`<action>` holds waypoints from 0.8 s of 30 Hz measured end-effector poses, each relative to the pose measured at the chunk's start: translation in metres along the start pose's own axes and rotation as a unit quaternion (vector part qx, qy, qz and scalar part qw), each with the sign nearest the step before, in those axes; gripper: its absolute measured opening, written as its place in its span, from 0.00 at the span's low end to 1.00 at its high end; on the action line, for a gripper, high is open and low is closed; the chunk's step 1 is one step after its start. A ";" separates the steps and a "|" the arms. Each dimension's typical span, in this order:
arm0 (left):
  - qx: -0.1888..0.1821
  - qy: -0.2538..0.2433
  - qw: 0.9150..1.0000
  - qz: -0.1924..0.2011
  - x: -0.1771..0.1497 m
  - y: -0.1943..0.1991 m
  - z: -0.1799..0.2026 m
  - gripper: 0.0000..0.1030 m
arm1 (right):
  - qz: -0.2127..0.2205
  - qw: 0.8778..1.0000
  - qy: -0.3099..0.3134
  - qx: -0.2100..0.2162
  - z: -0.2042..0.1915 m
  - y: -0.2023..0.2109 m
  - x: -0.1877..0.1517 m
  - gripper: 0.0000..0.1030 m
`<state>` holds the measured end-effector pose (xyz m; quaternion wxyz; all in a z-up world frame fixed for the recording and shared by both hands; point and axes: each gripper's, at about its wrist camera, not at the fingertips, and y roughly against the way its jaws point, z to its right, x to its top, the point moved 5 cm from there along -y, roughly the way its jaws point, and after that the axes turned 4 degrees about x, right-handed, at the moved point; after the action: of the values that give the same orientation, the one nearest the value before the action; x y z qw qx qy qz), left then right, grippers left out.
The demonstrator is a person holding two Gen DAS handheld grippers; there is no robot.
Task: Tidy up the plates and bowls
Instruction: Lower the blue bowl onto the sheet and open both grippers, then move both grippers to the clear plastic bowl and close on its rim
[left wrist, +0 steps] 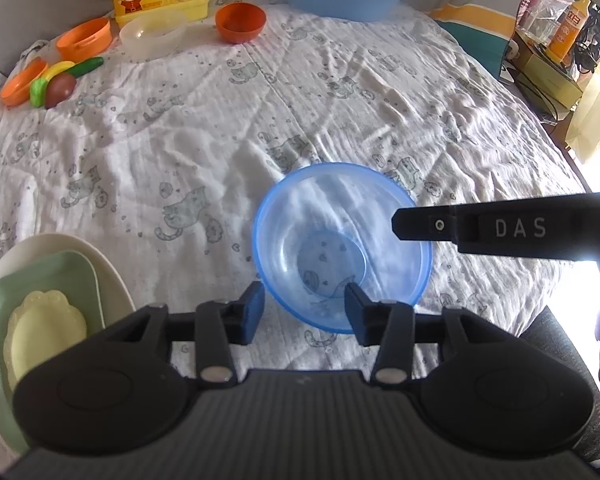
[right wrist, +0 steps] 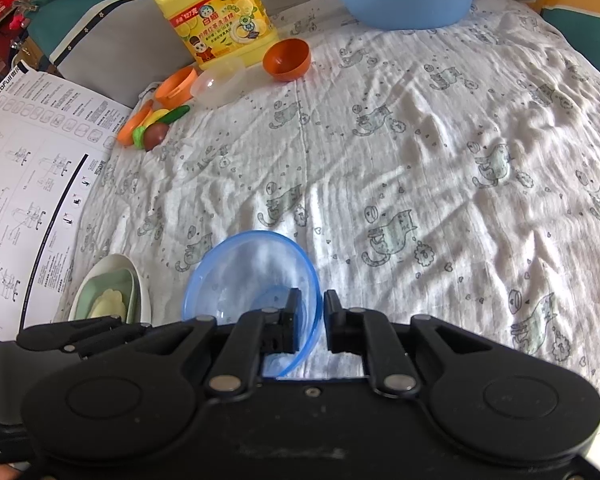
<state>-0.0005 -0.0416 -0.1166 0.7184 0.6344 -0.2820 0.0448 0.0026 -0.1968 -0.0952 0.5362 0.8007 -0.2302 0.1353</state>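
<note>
Far left there's a cream oval plate (left wrist: 112, 276) with a mint green tray (left wrist: 60, 276) on it and a pale yellow scalloped dish (left wrist: 46, 328) on top, all nested. Just right of that stack, on the cat-print cloth (left wrist: 260, 100), sits the see-through blue bowl (left wrist: 340, 240), upright, thin plastic, you can see the cloth through it. The left tool (left wrist: 304, 312) is open, one finger on each side of the bowl's near rim, pads apart from it. The right tool (right wrist: 310, 320) is pinched shut on the bowl's right-hand rim.
</note>
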 end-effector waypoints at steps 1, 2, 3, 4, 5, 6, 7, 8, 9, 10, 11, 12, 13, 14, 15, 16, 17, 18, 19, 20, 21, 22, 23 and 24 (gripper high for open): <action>0.002 0.000 1.000 0.001 0.000 0.001 0.000 0.51 | 0.000 1.000 0.000 -0.001 0.000 0.000 0.000 0.14; 0.005 0.000 1.000 0.004 0.001 0.002 -0.001 0.55 | 0.001 1.000 -0.001 -0.001 0.000 0.001 0.000 0.20; 0.008 0.001 1.000 0.008 0.001 0.005 -0.002 0.66 | 0.005 1.000 -0.003 -0.001 0.000 0.003 0.000 0.34; 0.012 0.003 1.000 0.016 0.003 0.009 -0.004 0.77 | 0.011 1.000 -0.002 -0.002 -0.001 0.005 0.001 0.42; 0.016 0.005 1.000 0.024 0.005 0.013 -0.007 0.84 | 0.017 1.000 0.000 -0.004 -0.001 0.008 0.001 0.64; 0.023 0.010 0.999 0.033 0.007 0.018 -0.010 0.97 | 0.026 1.000 0.002 -0.007 -0.002 0.011 0.003 0.86; 0.029 0.014 0.999 0.043 0.009 0.023 -0.014 1.00 | 0.039 0.999 0.003 -0.010 -0.002 0.016 0.005 0.95; 0.034 0.018 0.998 0.050 0.012 0.027 -0.017 1.00 | 0.048 0.999 0.002 -0.011 -0.002 0.020 0.006 1.00; 0.039 0.023 0.998 0.054 0.014 0.031 -0.022 1.00 | 0.057 0.998 0.002 -0.011 -0.001 0.023 0.009 1.00; 0.042 0.029 0.997 0.055 0.016 0.034 -0.027 1.00 | 0.062 0.998 0.001 -0.013 0.000 0.026 0.011 1.00; 0.044 0.037 0.997 0.056 0.016 0.036 -0.032 1.00 | 0.066 0.998 -0.003 -0.015 0.002 0.028 0.013 1.00; 0.046 0.046 0.996 0.056 0.015 0.037 -0.037 1.00 | 0.070 0.997 -0.009 -0.017 0.004 0.029 0.014 1.00; 0.047 0.054 0.996 0.055 0.015 0.039 -0.042 1.00 | 0.072 0.997 -0.015 -0.017 0.007 0.030 0.015 1.00; 0.049 0.062 0.995 0.056 0.014 0.040 -0.047 1.00 | 0.073 0.997 -0.022 -0.019 0.010 0.031 0.016 1.00; 0.053 0.070 0.994 0.056 0.012 0.041 -0.053 1.00 | 0.074 0.997 -0.028 -0.020 0.013 0.031 0.016 1.00; 0.057 0.077 0.994 0.057 0.011 0.042 -0.058 1.00 | 0.074 0.996 -0.034 -0.021 0.016 0.031 0.017 1.00; 0.061 0.084 0.993 0.059 0.009 0.042 -0.063 1.00 | 0.074 0.996 -0.037 -0.023 0.019 0.031 0.017 1.00; 0.065 0.091 0.992 0.060 0.008 0.043 -0.068 1.00 | 0.073 0.996 -0.040 -0.026 0.021 0.031 0.018 1.00; 0.067 0.099 0.991 0.061 0.008 0.044 -0.073 1.00 | 0.072 0.996 -0.043 -0.028 0.023 0.031 0.018 1.00; 0.068 0.104 0.990 0.062 0.007 0.045 -0.077 1.00 | 0.073 0.996 -0.045 -0.030 0.025 0.030 0.019 1.00; 0.068 0.111 0.989 0.063 0.007 0.045 -0.082 1.00 | 0.073 0.996 -0.046 -0.031 0.026 0.031 0.018 1.00; 0.069 0.117 0.989 0.064 0.007 0.046 -0.086 1.00 | 0.072 0.996 -0.046 -0.033 0.026 0.030 0.019 1.00; 0.070 0.123 0.988 0.065 0.008 0.046 -0.090 1.00 | 0.072 0.996 -0.046 -0.034 0.027 0.030 0.018 1.00; 0.071 0.127 0.987 0.066 0.009 0.046 -0.093 1.00 | 0.070 0.996 -0.045 -0.035 0.026 0.029 0.019 1.00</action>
<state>0.0198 0.0514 -0.0746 0.6971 0.6527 -0.2257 0.1926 0.0031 -0.2346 -0.0735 0.5420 0.7687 -0.3145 0.1280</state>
